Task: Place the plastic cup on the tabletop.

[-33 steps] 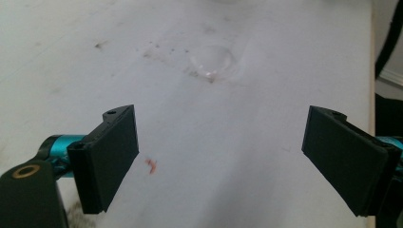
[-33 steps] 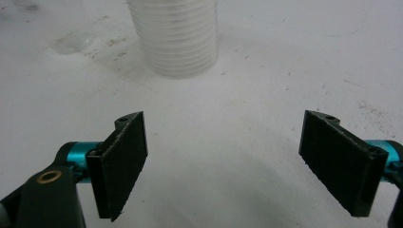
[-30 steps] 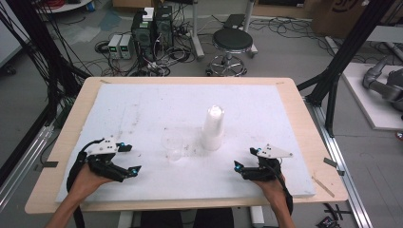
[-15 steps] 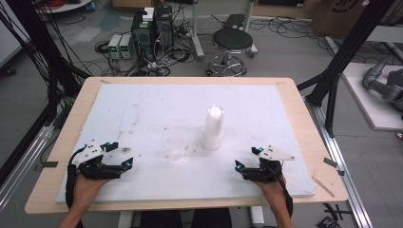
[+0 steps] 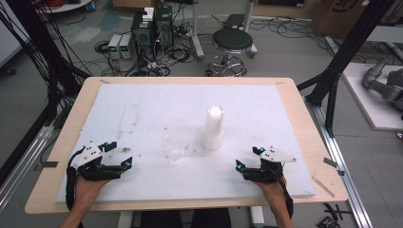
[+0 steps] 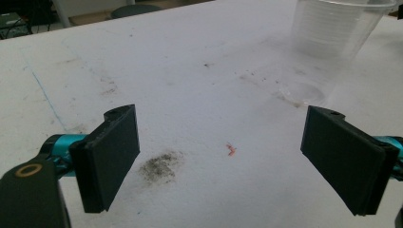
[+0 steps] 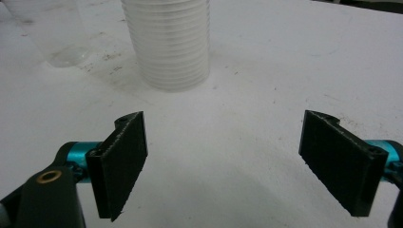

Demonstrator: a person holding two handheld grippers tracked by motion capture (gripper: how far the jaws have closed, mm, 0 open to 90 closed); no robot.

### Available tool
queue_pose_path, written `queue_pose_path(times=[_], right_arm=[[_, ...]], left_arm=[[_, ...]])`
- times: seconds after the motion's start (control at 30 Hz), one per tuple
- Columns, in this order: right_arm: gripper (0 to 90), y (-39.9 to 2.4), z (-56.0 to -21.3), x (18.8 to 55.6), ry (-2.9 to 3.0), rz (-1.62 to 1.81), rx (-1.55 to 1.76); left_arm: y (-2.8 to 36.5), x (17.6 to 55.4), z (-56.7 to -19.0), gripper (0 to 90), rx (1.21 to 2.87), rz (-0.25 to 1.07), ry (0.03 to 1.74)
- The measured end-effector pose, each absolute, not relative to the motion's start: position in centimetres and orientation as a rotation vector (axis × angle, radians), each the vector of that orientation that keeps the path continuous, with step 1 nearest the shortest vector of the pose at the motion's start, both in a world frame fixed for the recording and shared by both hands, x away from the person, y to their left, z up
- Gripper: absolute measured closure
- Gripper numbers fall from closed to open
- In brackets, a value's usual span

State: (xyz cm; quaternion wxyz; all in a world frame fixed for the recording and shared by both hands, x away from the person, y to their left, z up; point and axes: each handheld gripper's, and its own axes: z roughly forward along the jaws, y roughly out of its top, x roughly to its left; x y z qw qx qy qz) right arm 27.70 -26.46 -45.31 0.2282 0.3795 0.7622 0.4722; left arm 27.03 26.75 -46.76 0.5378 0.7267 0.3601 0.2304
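1. Drifting a touch toward the near-left of the white board since the earlier high view, the left gripper (image 5: pixel 127 164) is sitting low by the front edge, while the right gripper (image 5: pixel 239 166) is resting where it was.
2. Jaws on the left gripper (image 6: pixel 221 161) are standing well apart with nothing between them, just bare board, a dark smudge (image 6: pixel 159 166) and a tiny red speck (image 6: pixel 231 150) lying in the gap.
3. Jaws on the right gripper (image 7: pixel 223 161) are likewise spread wide and gripping nothing, only white surface showing between the pads.
4. Out in the middle of the foam board (image 5: pixel 142 109), the stack of cups (image 5: pixel 213 128) is standing upright, mouth down, untouched and well clear of both grippers.
5. Just to its left, a single clear cup (image 5: pixel 174 145) is sitting upright on the board, near the stack but apart from it.
6. From the left gripper view, the clear cup (image 6: pixel 332 42) is showing ahead and to the right of the jaws.
7. From the right gripper view, the ribbed stack of cups (image 7: pixel 168 42) is rising straight ahead, slightly left of centre, with the clear cup (image 7: pixel 52 33) fainter at the far left.
8. Both hands are holding the grippers pointed inward, toward the 2 cup items between them.
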Motion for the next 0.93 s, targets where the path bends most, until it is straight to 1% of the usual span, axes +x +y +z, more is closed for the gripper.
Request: queue_pose_path(times=[0.93], right_arm=[[16.0,-26.42,-45.31,27.57,2.097,1.299,1.039]], left_arm=[[26.57,26.71,-46.73,12.6,1.723,0.568,0.862]])
